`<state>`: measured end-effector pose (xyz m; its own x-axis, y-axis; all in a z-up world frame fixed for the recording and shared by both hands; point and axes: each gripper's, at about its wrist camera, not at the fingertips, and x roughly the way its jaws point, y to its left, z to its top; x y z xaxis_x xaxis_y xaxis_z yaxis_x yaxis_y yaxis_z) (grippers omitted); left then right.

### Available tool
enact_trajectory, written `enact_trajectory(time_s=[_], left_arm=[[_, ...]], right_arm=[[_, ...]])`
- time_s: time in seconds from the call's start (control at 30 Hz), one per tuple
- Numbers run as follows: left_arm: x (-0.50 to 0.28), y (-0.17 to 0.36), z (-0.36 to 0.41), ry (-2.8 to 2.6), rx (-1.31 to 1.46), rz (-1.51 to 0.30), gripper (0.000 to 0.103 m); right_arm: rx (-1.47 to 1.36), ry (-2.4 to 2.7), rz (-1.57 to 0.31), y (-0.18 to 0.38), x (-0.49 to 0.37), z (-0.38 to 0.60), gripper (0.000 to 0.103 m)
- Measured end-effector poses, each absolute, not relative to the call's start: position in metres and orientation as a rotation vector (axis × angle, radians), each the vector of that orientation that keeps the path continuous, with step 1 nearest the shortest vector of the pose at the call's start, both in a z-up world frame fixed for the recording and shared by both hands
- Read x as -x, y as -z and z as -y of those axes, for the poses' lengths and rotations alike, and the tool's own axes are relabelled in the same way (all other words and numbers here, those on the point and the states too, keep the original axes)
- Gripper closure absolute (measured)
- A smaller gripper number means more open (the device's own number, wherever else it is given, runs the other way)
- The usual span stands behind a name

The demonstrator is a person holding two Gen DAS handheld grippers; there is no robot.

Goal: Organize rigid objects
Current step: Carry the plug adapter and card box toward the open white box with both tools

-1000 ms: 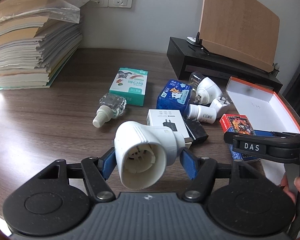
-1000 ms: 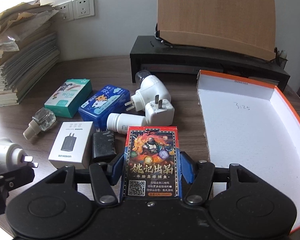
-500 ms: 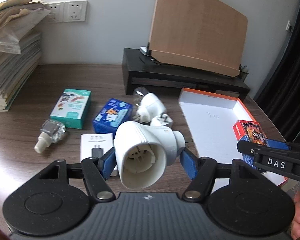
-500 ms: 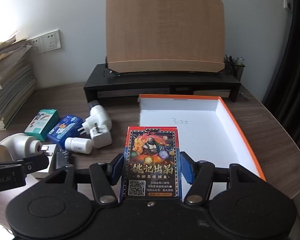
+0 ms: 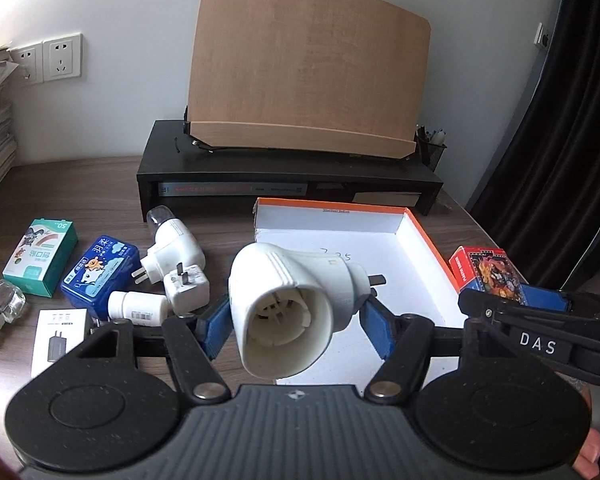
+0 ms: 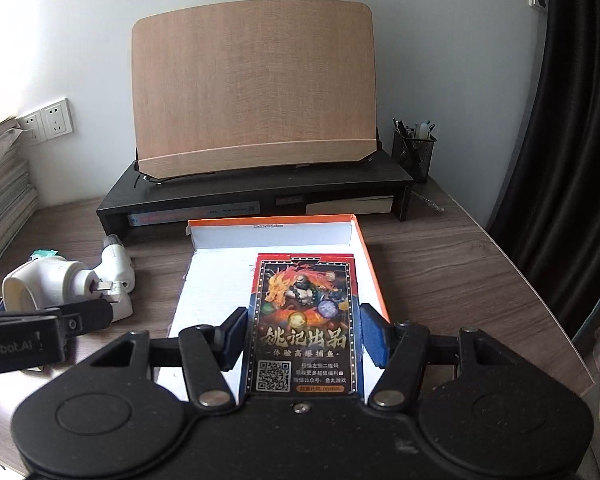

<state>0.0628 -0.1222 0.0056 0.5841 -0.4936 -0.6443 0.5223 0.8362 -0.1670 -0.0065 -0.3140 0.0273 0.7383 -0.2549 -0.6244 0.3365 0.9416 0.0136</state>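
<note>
My left gripper (image 5: pixel 296 330) is shut on a white plug-in holder (image 5: pixel 288 304) and holds it over the near left part of the orange-rimmed white box (image 5: pixel 424 236). My right gripper (image 6: pixel 302 338) is shut on a red and black card box (image 6: pixel 306 320) above the same box (image 6: pixel 272 236). The card box also shows at the right in the left wrist view (image 5: pixel 488 274), and the holder at the left in the right wrist view (image 6: pixel 48 284). Loose on the table are a white plug heater (image 5: pixel 174 246), a small white adapter (image 5: pixel 188 290), a white bottle (image 5: pixel 138 309), a blue pack (image 5: pixel 98 276), a green carton (image 5: pixel 40 256), a glass bottle (image 5: pixel 2 306) and a white charger box (image 5: pixel 56 340).
A black monitor riser (image 5: pixel 284 184) with a wooden book stand (image 5: pixel 308 76) stands behind the box. A mesh pen cup (image 6: pixel 414 152) sits at its right end. A stack of books (image 6: pixel 0 196) is at the far left. A dark curtain (image 6: pixel 580 140) hangs at the right.
Both grippers have moved right and forward with their loads, from over the loose items to over the orange-rimmed box. Both grips are unchanged.
</note>
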Motion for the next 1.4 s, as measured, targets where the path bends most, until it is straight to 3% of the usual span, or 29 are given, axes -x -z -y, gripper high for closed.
enact_trajectory(time_s=[0.43,1.4], left_arm=[[-0.066,-0.001,0.166,0.509,-0.036,-0.737,0.034],[-0.108,0.009,0.173,0.564,-0.069,-0.762,0.034]], right_arm=[[-0.126,0.239,-0.677,-0.015,-0.011,0.369,0.032],[-0.144,0.318,-0.710,-0.008,-0.065,0.362,0.032]])
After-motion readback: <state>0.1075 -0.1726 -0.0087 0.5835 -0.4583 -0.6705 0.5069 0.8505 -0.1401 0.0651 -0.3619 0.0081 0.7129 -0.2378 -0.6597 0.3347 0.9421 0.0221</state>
